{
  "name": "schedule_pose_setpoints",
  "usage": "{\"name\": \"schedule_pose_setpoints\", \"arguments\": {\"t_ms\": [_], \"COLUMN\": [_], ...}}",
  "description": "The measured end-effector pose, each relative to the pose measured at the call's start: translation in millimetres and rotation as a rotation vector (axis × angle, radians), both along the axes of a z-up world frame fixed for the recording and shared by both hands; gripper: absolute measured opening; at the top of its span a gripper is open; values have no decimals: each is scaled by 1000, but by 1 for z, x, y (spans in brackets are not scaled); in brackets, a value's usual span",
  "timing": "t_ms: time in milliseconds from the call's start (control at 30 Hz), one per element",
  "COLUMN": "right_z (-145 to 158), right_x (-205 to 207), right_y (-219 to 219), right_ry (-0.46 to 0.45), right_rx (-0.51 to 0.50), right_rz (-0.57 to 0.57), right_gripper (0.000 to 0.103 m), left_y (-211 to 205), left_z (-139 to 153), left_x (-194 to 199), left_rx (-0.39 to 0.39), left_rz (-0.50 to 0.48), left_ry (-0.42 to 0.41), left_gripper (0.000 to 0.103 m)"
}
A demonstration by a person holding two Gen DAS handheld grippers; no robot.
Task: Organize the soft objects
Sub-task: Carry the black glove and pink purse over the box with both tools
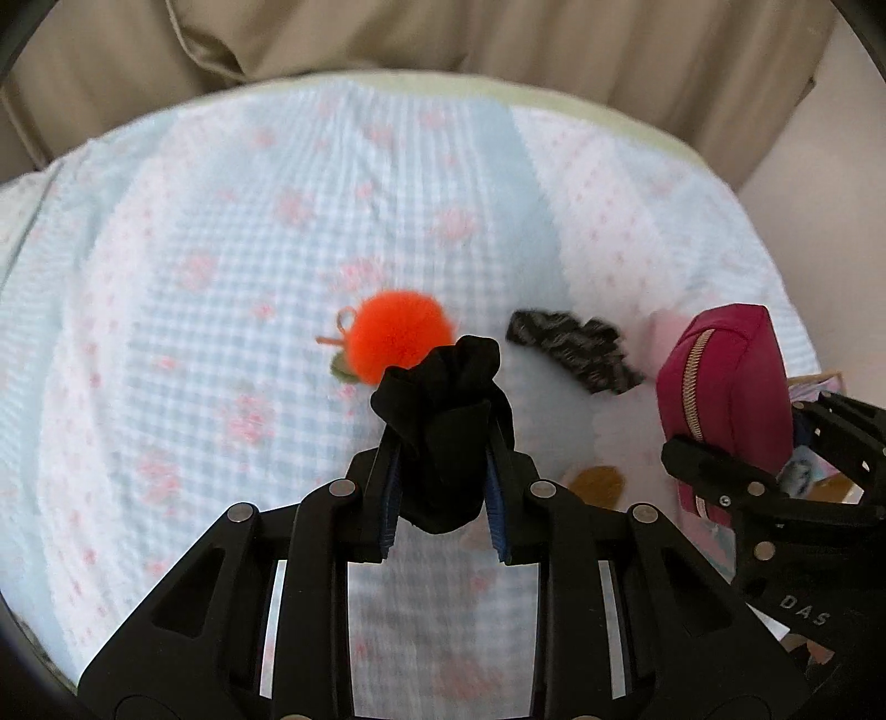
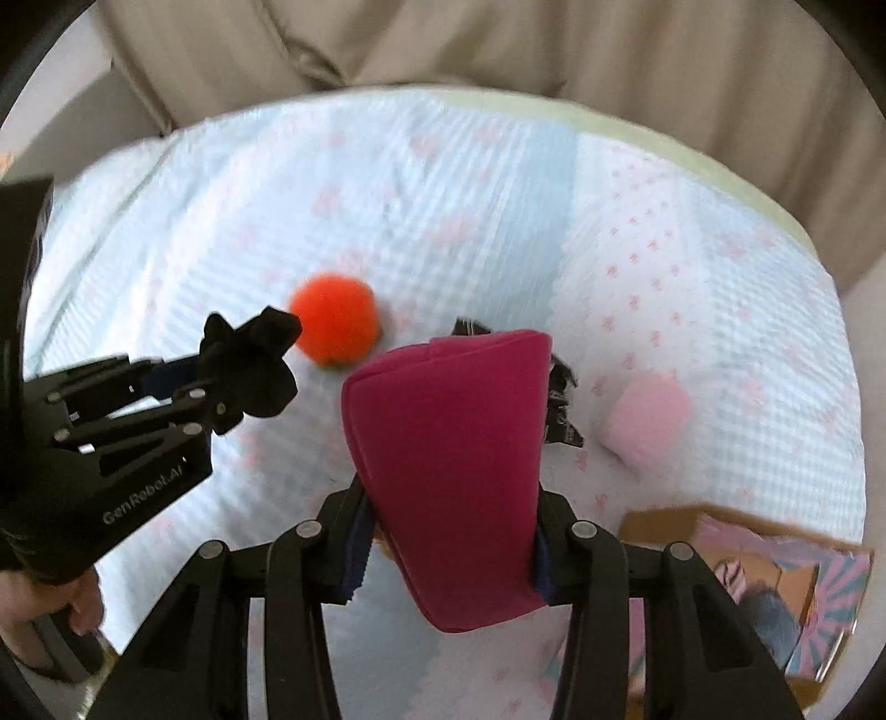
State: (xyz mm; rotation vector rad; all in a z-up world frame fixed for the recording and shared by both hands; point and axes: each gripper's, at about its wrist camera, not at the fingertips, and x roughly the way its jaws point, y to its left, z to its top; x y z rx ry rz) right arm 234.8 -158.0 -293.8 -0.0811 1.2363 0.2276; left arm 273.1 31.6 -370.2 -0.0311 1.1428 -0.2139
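Note:
My left gripper (image 1: 443,443) is shut on a black scrunchie (image 1: 443,421) and holds it above the bed; it also shows in the right wrist view (image 2: 221,399) with the scrunchie (image 2: 249,360). My right gripper (image 2: 448,531) is shut on a magenta zip pouch (image 2: 448,459), also seen in the left wrist view (image 1: 731,399). An orange pompom (image 1: 401,338) (image 2: 335,318) lies on the bedspread beyond the scrunchie. A black-and-grey fabric piece (image 1: 576,349) (image 2: 559,410) lies to its right. A pink fluffy object (image 2: 645,421) lies further right.
A light blue and pink checked bedspread (image 1: 221,332) covers the bed. A beige headboard or cushion (image 1: 443,39) stands behind it. A cardboard box (image 2: 775,581) with colourful items sits at the lower right.

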Motion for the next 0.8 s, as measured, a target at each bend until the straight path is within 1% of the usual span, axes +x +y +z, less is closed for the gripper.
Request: {"name": "schedule_pose_setpoints", "arguments": {"t_ms": [33, 133, 167, 233, 300, 333, 367, 500, 533, 667, 800], "right_z": [6, 49, 58, 84, 114, 125, 139, 184, 191, 222, 238], "right_x": [-1, -18, -19, -33, -49, -56, -64, -90, -95, -119, -140], "right_y": [0, -2, 0, 0, -1, -1, -2, -10, -14, -38, -70], "right_ry": [-9, -50, -62, -93, -130, -143, -161, -219, -229, -254, -281], "right_rx": [10, 45, 52, 63, 72, 75, 79, 103, 109, 148, 148], "right_rz": [-12, -56, -66, -87, -104, -107, -110, -111, -113, -130, -149], "right_gripper": [42, 42, 42, 42, 42, 42, 42, 42, 42, 42, 42], "left_y": [-1, 0, -9, -16, -17, -18, -19, -25, -28, -49, -81], "left_z": [10, 50, 57, 90, 116, 128, 145, 193, 206, 242, 261], "left_x": [1, -13, -13, -26, -43, -50, -61, -98, -107, -136, -154], "left_rx": [-1, -2, 1, 4, 4, 5, 5, 1, 3, 16, 14], "left_rz": [1, -3, -2, 0, 7, 12, 19, 33, 37, 32, 18], "left_ry": [-9, -56, -68, -105, -130, -141, -156, -202, -218, -268, -310], "left_gripper": [23, 23, 23, 23, 23, 23, 23, 23, 23, 23, 23]}}
